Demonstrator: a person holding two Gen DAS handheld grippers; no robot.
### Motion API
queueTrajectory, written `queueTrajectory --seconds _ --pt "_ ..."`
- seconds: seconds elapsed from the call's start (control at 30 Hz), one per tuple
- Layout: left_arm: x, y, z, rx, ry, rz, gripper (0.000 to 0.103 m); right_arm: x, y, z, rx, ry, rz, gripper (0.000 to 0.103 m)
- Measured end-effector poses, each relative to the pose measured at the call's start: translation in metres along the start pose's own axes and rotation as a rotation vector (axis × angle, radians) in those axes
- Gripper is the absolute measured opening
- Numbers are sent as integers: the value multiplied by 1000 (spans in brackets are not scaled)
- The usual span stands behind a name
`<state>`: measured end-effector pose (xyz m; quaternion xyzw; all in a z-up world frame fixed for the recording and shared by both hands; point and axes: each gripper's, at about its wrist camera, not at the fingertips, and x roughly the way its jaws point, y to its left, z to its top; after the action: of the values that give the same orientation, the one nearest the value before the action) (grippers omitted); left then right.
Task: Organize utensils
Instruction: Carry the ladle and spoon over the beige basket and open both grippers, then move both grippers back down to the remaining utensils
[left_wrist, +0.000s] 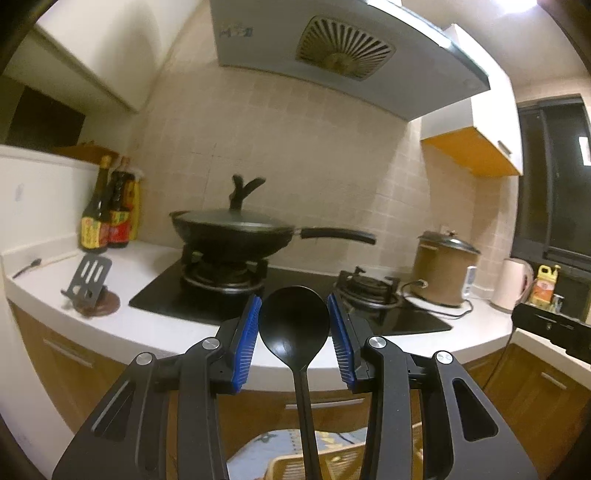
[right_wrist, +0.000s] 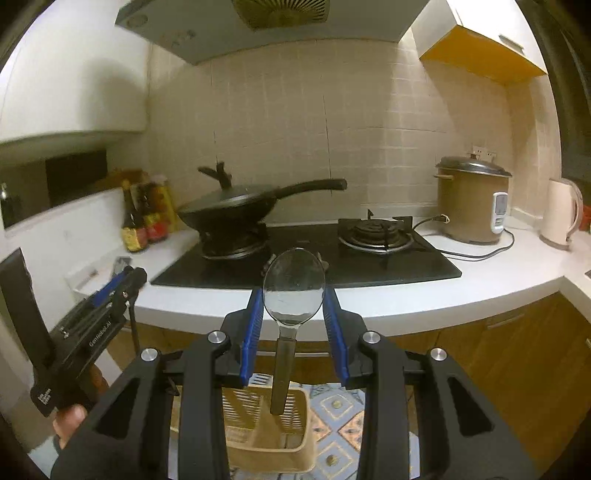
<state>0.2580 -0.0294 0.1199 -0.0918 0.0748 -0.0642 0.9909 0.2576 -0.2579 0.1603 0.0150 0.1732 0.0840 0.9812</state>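
Note:
My left gripper (left_wrist: 293, 317) is shut on the bowl of a black plastic spoon (left_wrist: 294, 325), whose handle hangs down between the fingers. My right gripper (right_wrist: 293, 295) is shut on the bowl of a clear spoon (right_wrist: 294, 286) with a dark handle hanging down. A beige slotted utensil basket (right_wrist: 271, 424) sits below the right gripper, on the floor side of the counter; its rim also shows in the left wrist view (left_wrist: 332, 463). The left gripper appears at the left of the right wrist view (right_wrist: 110, 291).
A gas hob (right_wrist: 306, 254) sits in the white counter (right_wrist: 480, 280), with a lidded black wok (left_wrist: 232, 232) on the left burner. Sauce bottles (left_wrist: 107, 210), a slotted stand (left_wrist: 88, 280), a small spoon (left_wrist: 27, 267), a rice cooker (right_wrist: 471, 199) and a kettle (right_wrist: 559, 212) stand around.

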Motion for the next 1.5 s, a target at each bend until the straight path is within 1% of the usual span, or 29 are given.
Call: queueTrajectory --seconds 0.1,0.27,0.4,0.53,0.6,0.73,0.8,0.87,0.93,1.1,1.17,1.33,1.43,1.5 --pt "10 4 -14 2 9 23 35 15 4 -11 -27 18 -25 30" --pt "15 8 -30 14 13 52 36 33 13 -29 -59 56 -31 30" --pt "12 11 -36 16 24 44 36 38 21 -39 -81 84 -33 30" --pt "9 15 -40 0 56 24 36 39 23 -46 -78 121 -25 30" --pt "7 18 -41 -15 74 8 36 36 22 -48 -68 139 -12 30" --pt "1 24 -40 -46 123 -28 43 30 20 -50 -49 179 10 31" --pt "-5 29 -37 -70 145 -51 45 25 17 -51 -30 199 31 36" --pt "-13 31 -33 -87 155 -65 46 15 15 -51 -14 199 39 44" --pt "-22 32 -28 -91 163 -76 49 7 12 -50 -7 204 45 47" --pt "-51 33 -18 -91 199 -92 50 -15 5 -49 31 223 56 47" --pt "-62 33 -15 -90 213 -93 50 -27 2 -51 53 233 73 47" --pt "-90 30 -10 -83 279 -123 50 -49 0 -59 72 274 85 47" --pt "-99 25 -17 -72 354 -131 51 -62 2 -68 60 298 79 47" --pt "-102 22 -29 -65 432 -143 51 -67 3 -75 49 324 69 47"
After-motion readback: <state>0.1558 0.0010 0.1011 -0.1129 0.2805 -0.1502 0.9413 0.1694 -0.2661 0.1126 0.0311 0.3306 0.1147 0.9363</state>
